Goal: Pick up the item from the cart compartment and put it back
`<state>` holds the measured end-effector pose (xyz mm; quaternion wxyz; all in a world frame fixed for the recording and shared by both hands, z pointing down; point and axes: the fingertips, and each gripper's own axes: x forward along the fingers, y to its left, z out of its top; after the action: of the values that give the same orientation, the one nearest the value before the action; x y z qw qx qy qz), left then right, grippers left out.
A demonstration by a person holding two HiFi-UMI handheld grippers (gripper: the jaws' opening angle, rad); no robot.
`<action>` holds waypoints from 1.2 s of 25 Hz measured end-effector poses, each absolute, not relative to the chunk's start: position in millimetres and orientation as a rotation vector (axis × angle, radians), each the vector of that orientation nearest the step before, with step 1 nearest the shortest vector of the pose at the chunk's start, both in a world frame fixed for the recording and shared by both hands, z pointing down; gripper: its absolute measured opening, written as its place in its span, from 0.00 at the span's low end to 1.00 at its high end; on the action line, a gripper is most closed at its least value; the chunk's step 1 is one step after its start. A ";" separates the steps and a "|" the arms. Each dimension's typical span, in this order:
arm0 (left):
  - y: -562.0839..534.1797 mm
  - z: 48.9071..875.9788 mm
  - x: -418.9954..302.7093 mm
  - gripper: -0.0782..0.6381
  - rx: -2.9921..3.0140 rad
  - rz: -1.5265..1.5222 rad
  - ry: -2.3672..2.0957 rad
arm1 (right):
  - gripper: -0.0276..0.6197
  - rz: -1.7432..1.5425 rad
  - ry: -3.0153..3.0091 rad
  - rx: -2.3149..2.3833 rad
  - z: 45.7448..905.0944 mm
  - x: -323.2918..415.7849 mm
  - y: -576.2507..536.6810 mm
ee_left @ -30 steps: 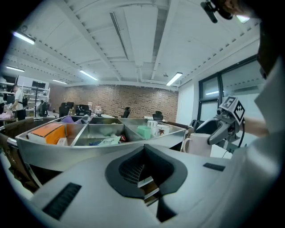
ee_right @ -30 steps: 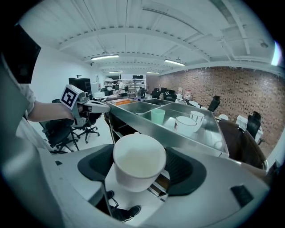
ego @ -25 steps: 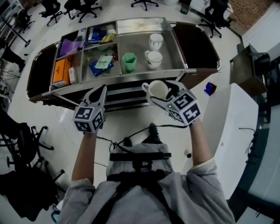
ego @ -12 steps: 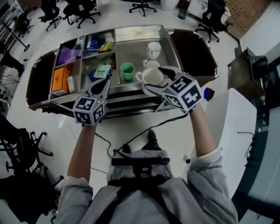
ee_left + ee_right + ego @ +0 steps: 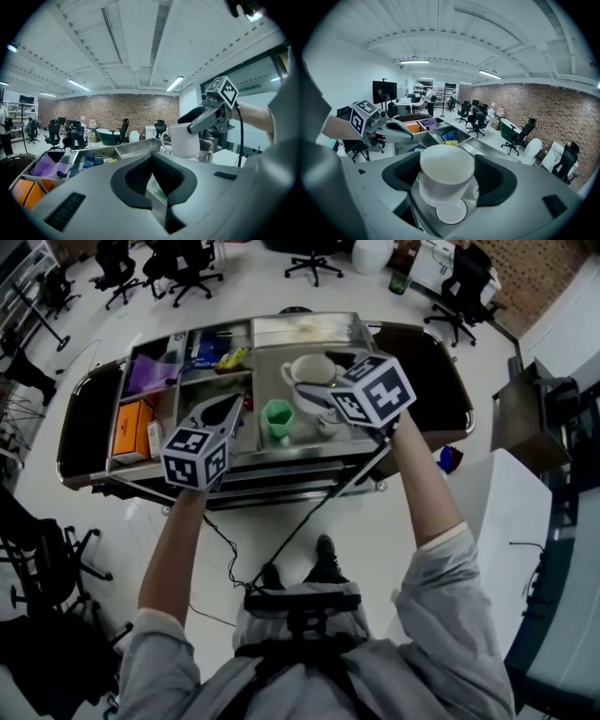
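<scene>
Steel cart (image 5: pixel 309 329), green cup (image 5: pixel 277 418) (upright), right claw (image 5: pixel 449 178) gripping white mug (image 5: pixel 302 371) above

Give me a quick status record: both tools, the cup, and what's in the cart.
right tool: shut on white cup, pads on either side of it
white cup: upright, empty, in the air over the cart's large compartment, not set down
left tool: shut, empty, near the cart's front edge
large compartment: green cup, other white cups
left compartments: orange box, purple item
</scene>
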<state>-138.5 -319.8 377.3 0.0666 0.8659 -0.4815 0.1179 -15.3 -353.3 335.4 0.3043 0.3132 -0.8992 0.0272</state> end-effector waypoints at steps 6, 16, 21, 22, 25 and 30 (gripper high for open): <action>-357.7 384.1 -141.5 0.11 2.573 0.355 -1.458 | 0.62 0.094 -2.337 0.835 348.1 -33.9 -419.8; -418.5 396.6 -148.3 0.11 2.522 0.400 -1.486 | 0.62 0.137 -2.295 0.832 377.8 -67.2 -505.7; -439.1 407.6 -150.1 0.11 2.501 0.415 -1.489 | 0.62 0.162 -2.274 0.845 397.6 -77.5 -535.6; -442.8 409.6 -150.6 0.11 2.497 0.415 -1.490 | 0.62 0.161 -2.265 0.852 401.6 -78.7 -541.6; -452.0 415.0 -149.9 0.11 2.489 0.416 -1.489 | 0.62 0.162 -2.245 0.869 413.1 -81.4 -557.3; -460.9 424.8 -148.9 0.11 2.474 0.429 -1.487 | 0.62 0.149 -2.204 0.871 430.0 -85.4 -573.0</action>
<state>-148.9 -460.9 424.8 0.1115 0.8425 -0.5064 0.1462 -85.4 -573.0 430.0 0.3744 0.3401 -0.8607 0.0581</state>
